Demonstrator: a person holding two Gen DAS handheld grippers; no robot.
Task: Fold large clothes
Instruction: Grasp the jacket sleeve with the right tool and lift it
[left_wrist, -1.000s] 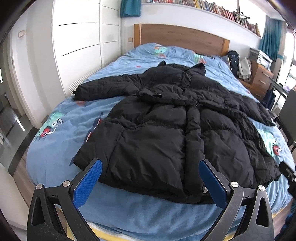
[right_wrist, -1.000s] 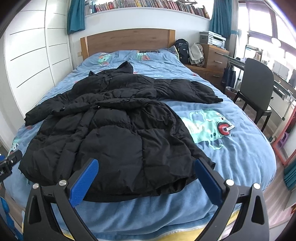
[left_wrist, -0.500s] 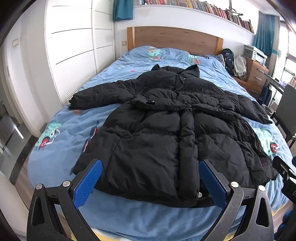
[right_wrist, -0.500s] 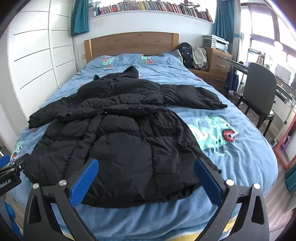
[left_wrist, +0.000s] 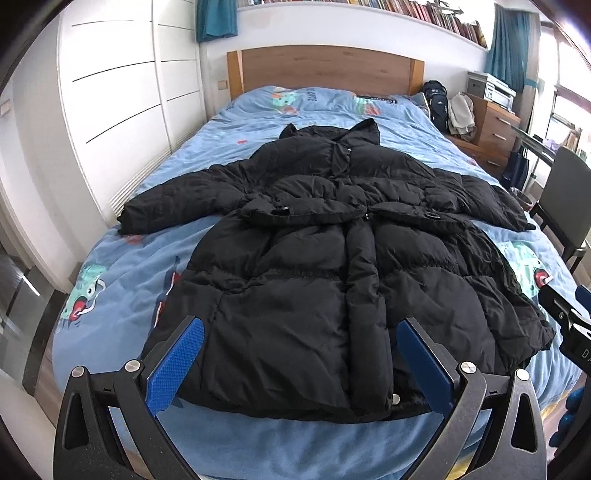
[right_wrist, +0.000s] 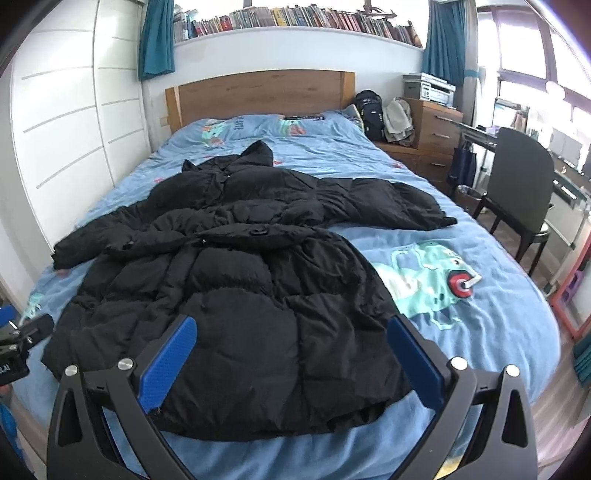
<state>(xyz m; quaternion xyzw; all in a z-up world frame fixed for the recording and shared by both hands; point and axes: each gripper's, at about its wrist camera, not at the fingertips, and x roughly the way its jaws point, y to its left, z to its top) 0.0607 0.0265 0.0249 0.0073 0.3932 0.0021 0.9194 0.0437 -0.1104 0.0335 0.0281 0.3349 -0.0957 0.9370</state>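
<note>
A large black puffer coat (left_wrist: 317, 266) (right_wrist: 236, 288) lies spread face up on the bed, hood toward the headboard, both sleeves stretched out sideways, hem at the foot. My left gripper (left_wrist: 299, 354) hovers open above the hem near the coat's left half, blue pads wide apart with nothing between them. My right gripper (right_wrist: 291, 354) is also open, held over the hem on the right half, touching nothing. The tip of the right gripper (left_wrist: 569, 325) shows at the left wrist view's right edge, and the left gripper (right_wrist: 18, 339) shows at the right wrist view's left edge.
The bed has a blue cartoon-print sheet (right_wrist: 480, 325) and a wooden headboard (left_wrist: 325, 70). White wardrobe doors (left_wrist: 118, 103) stand to the left. A wooden dresser (right_wrist: 432, 133), a backpack (right_wrist: 369, 110) and a dark chair (right_wrist: 521, 184) stand to the right.
Both grippers have pulled back and risen from the foot of the bed, so more of the coat and headboard is in view. The coat has not moved.
</note>
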